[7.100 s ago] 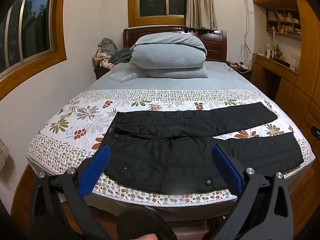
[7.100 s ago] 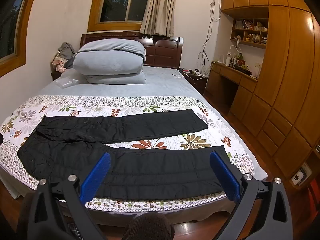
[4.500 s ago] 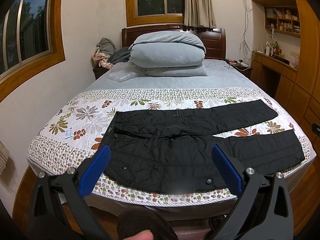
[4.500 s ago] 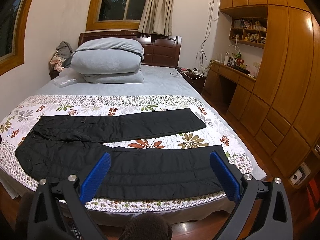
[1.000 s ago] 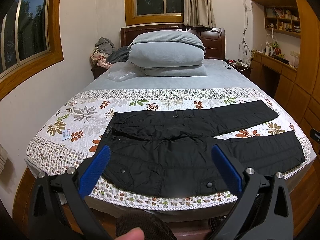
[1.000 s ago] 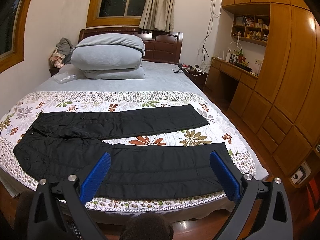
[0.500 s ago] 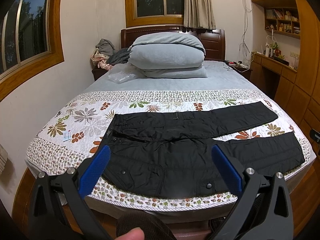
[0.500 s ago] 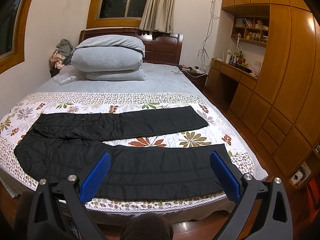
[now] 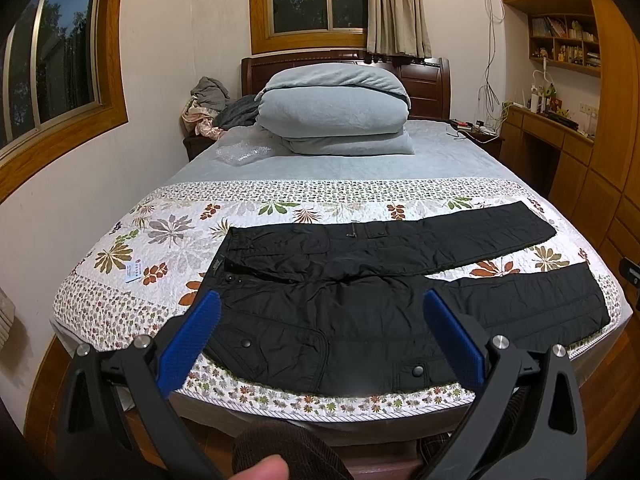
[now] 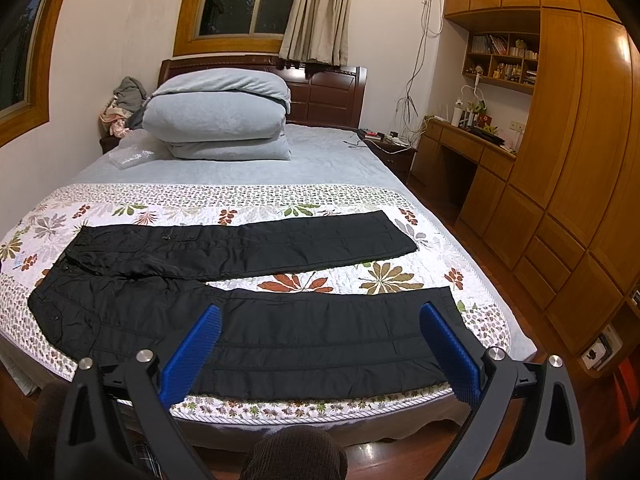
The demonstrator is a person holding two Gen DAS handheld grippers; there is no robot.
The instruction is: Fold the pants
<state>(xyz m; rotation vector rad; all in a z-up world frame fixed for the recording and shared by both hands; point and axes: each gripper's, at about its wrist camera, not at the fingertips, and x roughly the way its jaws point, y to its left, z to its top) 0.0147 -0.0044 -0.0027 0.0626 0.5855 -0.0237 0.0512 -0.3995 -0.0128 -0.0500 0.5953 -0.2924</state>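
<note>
The black pants lie flat on the bed, near its front edge, waist to the left and legs apart to the right. The left gripper and right gripper hang above them, fingers spread wide, holding nothing.

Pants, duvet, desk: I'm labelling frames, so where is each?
Pants (image 9: 320,320), left wrist view, seat area.
Duvet (image 9: 334,114), left wrist view, folded front.
Desk (image 10: 464,140), right wrist view, front drawers.

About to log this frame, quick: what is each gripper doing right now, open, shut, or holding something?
Left gripper: open, holding nothing, short of the black pants.
Right gripper: open, holding nothing.
</note>
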